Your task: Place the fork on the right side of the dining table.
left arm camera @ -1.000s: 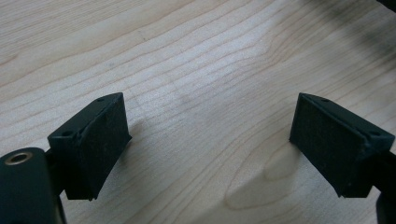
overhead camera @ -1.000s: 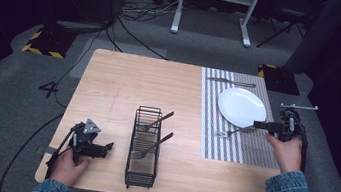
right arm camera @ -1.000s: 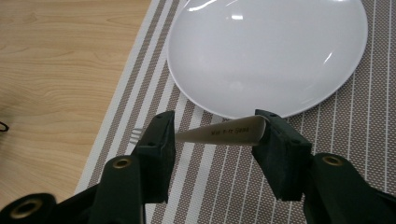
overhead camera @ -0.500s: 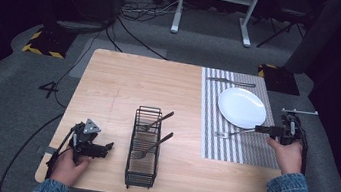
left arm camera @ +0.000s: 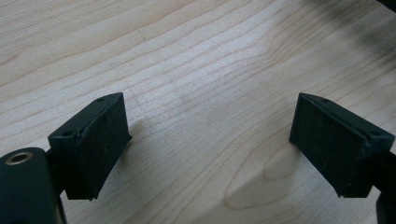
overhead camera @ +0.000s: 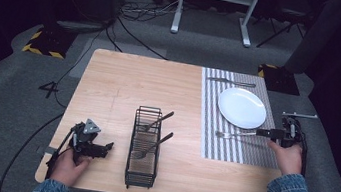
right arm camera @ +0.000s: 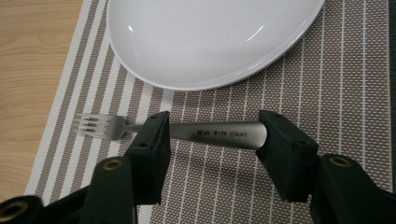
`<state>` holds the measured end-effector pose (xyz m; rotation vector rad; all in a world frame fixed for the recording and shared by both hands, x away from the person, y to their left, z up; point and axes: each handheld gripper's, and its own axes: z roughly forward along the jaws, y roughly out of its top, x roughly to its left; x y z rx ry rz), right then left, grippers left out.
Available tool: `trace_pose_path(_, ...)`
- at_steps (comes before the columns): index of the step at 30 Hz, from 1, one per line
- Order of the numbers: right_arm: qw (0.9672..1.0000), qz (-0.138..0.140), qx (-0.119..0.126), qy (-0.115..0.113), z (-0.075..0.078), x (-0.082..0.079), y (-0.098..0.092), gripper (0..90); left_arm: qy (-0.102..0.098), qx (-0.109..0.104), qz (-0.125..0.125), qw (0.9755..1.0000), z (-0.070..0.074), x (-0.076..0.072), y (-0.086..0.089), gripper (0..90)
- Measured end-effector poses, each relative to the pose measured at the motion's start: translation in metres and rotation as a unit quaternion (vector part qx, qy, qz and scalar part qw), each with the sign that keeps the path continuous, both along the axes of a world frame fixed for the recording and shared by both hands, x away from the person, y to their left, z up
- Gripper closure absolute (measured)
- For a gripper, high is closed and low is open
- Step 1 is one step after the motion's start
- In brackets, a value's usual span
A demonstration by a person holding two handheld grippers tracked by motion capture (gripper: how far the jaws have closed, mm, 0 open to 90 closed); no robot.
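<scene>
At the lower left of the high view, the left hand-held gripper (overhead camera: 100, 148) is resting low over the wooden tabletop (overhead camera: 129, 85), held by the person's left hand (overhead camera: 67, 167). In the left gripper view its jaws are standing wide apart with only bare wood grain between them, gripping nothing.

Near the lower middle of the high view a black wire caddy (overhead camera: 144, 145) is standing on the tabletop, with two dark-handled utensils (overhead camera: 157, 122) leaning out of it toward the upper right.

Further right, a grey striped placemat (overhead camera: 232, 145) is lying along the tabletop's right side. A white plate (overhead camera: 241, 107) is sitting on the placemat's upper half, and a knife (overhead camera: 231, 82) is lying across the mat's top edge, above the plate.

Just below the plate, a fork (overhead camera: 234, 134) is lying flat on the placemat, its tines pointing toward the left of the frame. The right hand-held gripper (overhead camera: 265, 134), at the right edge of the tabletop, is held by the right hand (overhead camera: 287, 158). In the right gripper view its jaws are standing open on either side of the fork (right arm camera: 205, 133), one by the neck and one at the handle's end, with the handle crossing the gap; whether the pads are touching the metal is unclear. The plate's rim (right arm camera: 205, 79) is lying just beyond the fork.
</scene>
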<state>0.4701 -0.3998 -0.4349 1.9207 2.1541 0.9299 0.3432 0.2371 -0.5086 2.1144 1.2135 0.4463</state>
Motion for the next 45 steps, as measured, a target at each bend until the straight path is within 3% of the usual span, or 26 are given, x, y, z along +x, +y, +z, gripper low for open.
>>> trace_pose_path(10,0.9998,-0.018,-0.009,0.001,-0.003,0.001,-0.005,43.7,0.0,0.0,0.0,1.0,0.0,0.0,0.0,11.8)
trace_pose_path(13,0.9993,-0.022,-0.031,-0.009,-0.002,0.001,-0.003,42.7,0.0,0.0,0.0,1.0,0.0,0.0,0.0,11.8)
trace_pose_path(19,0.999,-0.023,-0.029,-0.025,0.005,-0.002,-0.002,42.7,-0.001,0.0,0.001,1.0,0.0,0.0,0.0,11.8)
trace_pose_path(25,0.9984,0.002,-0.025,-0.05,0.015,-0.012,0.004,42.4,-0.001,0.0,0.002,1.0,0.0,0.0,0.0,11.9)
trace_pose_path(34,0.9936,0.055,-0.022,-0.096,0.044,-0.037,0.021,41.2,-0.001,0.0,0.002,1.0,0.0,0.0,0.0,11.9)
trace_pose_path(39,0.9879,0.095,-0.021,-0.121,0.059,-0.055,0.04,40.3,0.0,0.0,0.002,1.0,0.0,0.0,0.0,11.9)
trace_pose_path(45,0.9833,0.124,-0.013,-0.132,0.069,-0.071,0.057,39.3,0.0,0.0,0.002,1.0,0.0,0.0,0.0,11.9)
